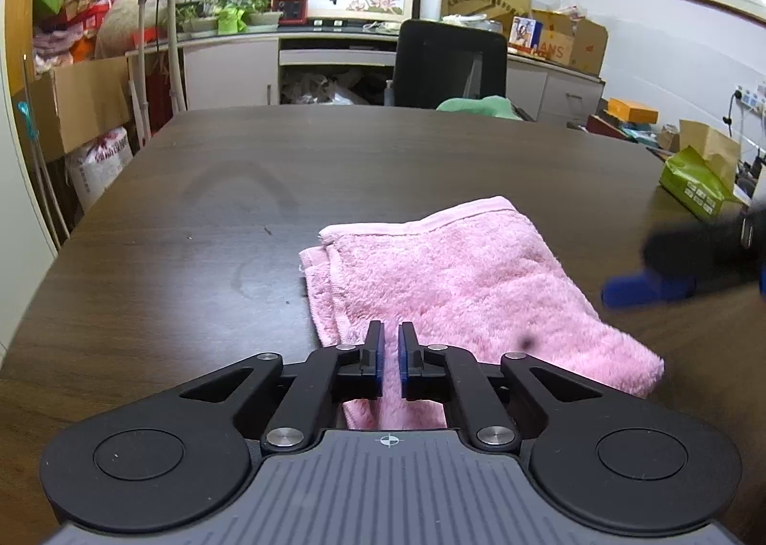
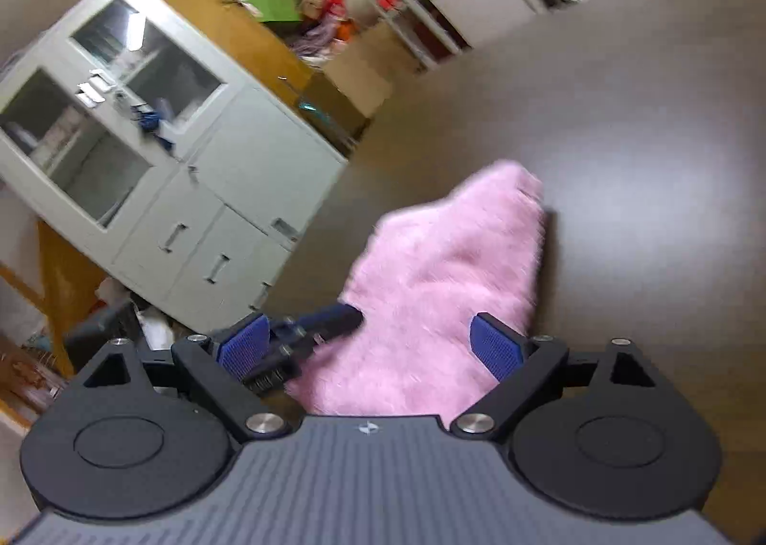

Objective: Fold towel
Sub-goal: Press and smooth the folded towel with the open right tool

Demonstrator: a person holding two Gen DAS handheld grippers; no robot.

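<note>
A pink towel (image 1: 450, 286) lies folded in several layers on the dark wooden table (image 1: 230, 190). My left gripper (image 1: 390, 344) hovers over the towel's near left edge, its jaws nearly together with a thin gap and nothing between them. My right gripper (image 2: 371, 344) is open wide above the towel (image 2: 445, 286), one finger on each side of its near end, holding nothing. It also shows blurred in the left wrist view (image 1: 641, 289), just right of the towel. The left gripper's fingers (image 2: 325, 327) show in the right wrist view at the towel's left edge.
A black office chair (image 1: 450, 61) with a green cloth (image 1: 478, 107) stands behind the table's far edge. A green box (image 1: 694, 186) sits at the table's right edge. Cabinets (image 2: 158, 171), cardboard boxes and clutter line the walls.
</note>
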